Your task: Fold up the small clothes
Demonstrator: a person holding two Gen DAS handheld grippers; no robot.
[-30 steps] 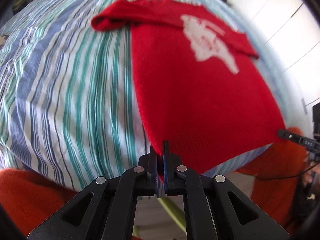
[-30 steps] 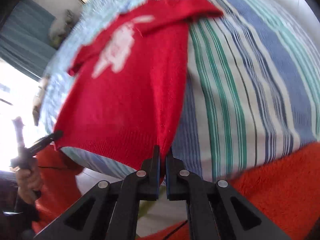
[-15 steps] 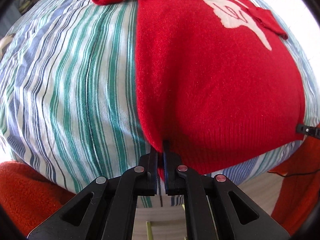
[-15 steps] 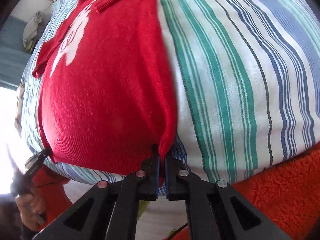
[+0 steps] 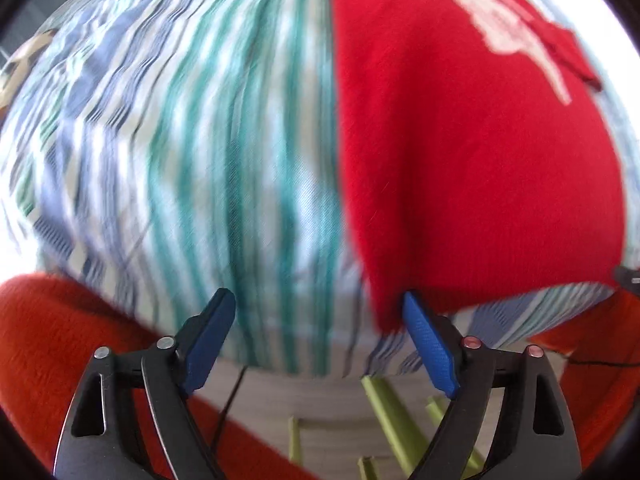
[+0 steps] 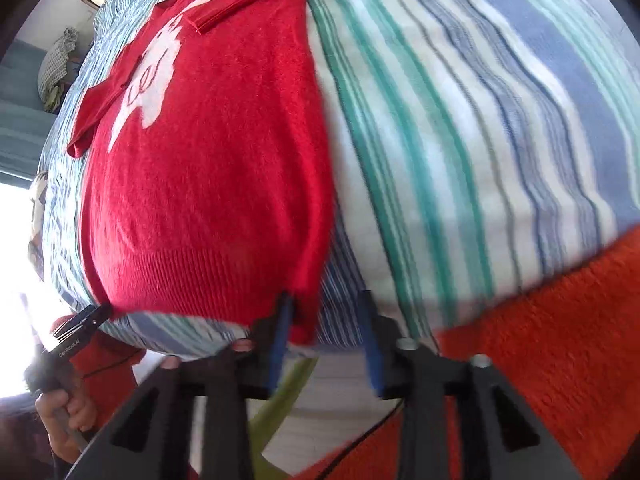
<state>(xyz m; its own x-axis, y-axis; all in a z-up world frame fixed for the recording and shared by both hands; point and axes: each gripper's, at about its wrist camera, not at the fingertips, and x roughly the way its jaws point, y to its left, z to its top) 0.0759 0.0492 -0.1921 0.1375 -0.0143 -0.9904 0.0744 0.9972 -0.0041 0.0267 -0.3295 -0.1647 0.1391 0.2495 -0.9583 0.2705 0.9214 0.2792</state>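
On the striped bed sheet (image 5: 224, 152), a red sweater (image 5: 472, 168) with a white motif (image 6: 154, 80) is laid flat, hem nearest the cameras. Left claw (image 5: 318, 320) is spread wide, nothing held; its right blue pad (image 5: 430, 348) sits just beside the sweater's near left corner. Right claw (image 6: 326, 336) is spread too, the near right corner hanging between its fingers, ungripped. Orange fleece (image 6: 560, 340) is seen along the near edge.

Small white lettering, roughly "GenrobotAI", on the left tool (image 6: 76, 332); the red sweater's (image 6: 208, 184) white motif is unreadable.
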